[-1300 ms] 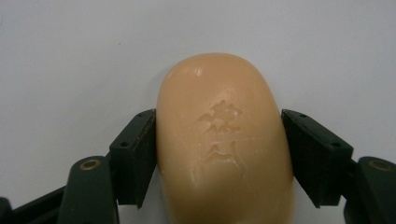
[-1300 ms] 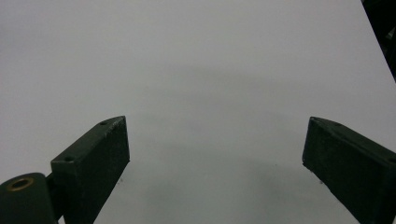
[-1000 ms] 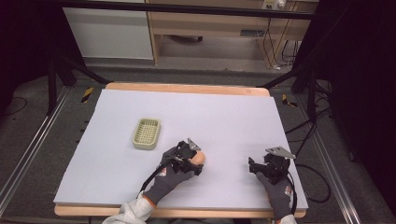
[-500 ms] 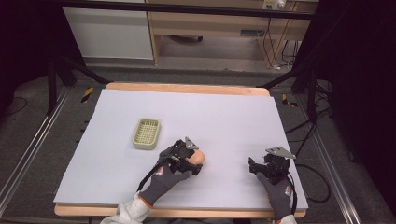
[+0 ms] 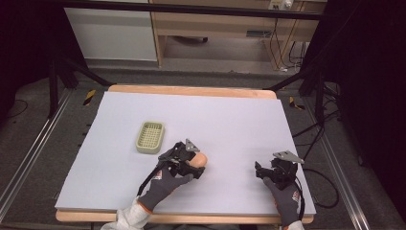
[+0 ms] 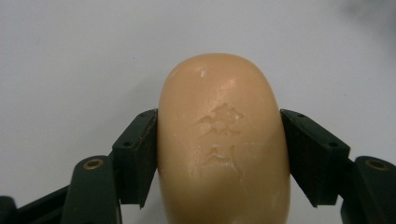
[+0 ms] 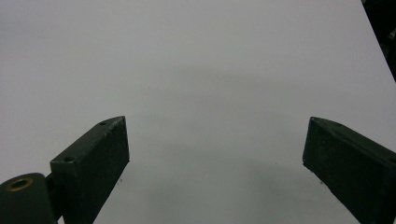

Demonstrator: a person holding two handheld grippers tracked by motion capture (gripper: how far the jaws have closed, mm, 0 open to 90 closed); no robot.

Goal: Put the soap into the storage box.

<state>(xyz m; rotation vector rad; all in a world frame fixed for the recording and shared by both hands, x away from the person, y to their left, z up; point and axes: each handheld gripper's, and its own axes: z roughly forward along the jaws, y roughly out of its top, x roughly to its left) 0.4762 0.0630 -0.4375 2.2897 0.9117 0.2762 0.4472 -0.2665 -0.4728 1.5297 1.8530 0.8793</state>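
The left gripper (image 6: 219, 154) pinches a tan bar of soap (image 6: 223, 144) between its jaws — both pads press the bar's sides, stamped face up. Beyond it and off to its left a pale green soap dish (image 5: 150, 137) sits on the white table (image 5: 230, 115). The right gripper (image 7: 215, 163) — jaws spread wide, holding nothing — hangs over bare tabletop, well apart from the left.

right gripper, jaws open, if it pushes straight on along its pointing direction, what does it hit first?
Probably nothing: ahead of the right gripper lies bare pale table surface up to the frame's top. The tan oval soap bar and pale green slotted tray sit off to its left.
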